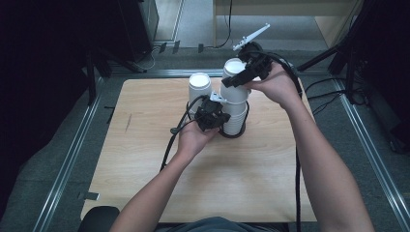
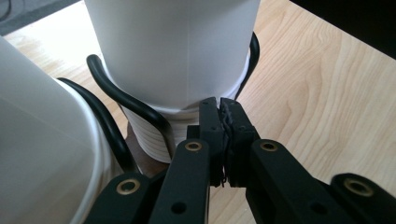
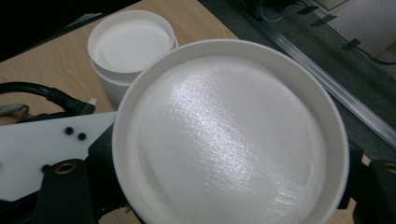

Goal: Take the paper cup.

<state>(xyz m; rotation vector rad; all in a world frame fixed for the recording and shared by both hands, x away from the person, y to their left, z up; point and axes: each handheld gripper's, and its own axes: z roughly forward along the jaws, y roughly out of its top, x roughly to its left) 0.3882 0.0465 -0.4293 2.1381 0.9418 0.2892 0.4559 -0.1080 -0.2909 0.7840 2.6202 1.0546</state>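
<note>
In the high view the left gripper [image 1: 211, 114] sits low against the base of the taller cup stack [image 1: 235, 104], where the stack stands in a black wire holder [image 1: 235, 132] on the bench [image 1: 145, 159]; its own view adds what the high one cannot show: the two jaws are pressed together with no gap, their tips just short of the stack's lower rims [image 2: 149, 135], gripping nothing. That view also shows the holder's black wire [image 2: 126, 100] curving around the stack just ahead of the gripper and to its left, with a second white cup wall [image 2: 42, 154] close beside on the left edge.

To the right, the right gripper [image 1: 241, 77] is at the top of the same stack, its jaws on either side of the top cup [image 3: 229, 140]; in its own view the upturned cup bottom hides the fingertips, so it seems closed on the cup, though contact is not plainly seen. Beyond that gripper stands the shorter inverted cup stack [image 3: 130, 46], just beside the taller one; the left gripper's grey plate [image 3: 42, 140] lies below it.
</note>
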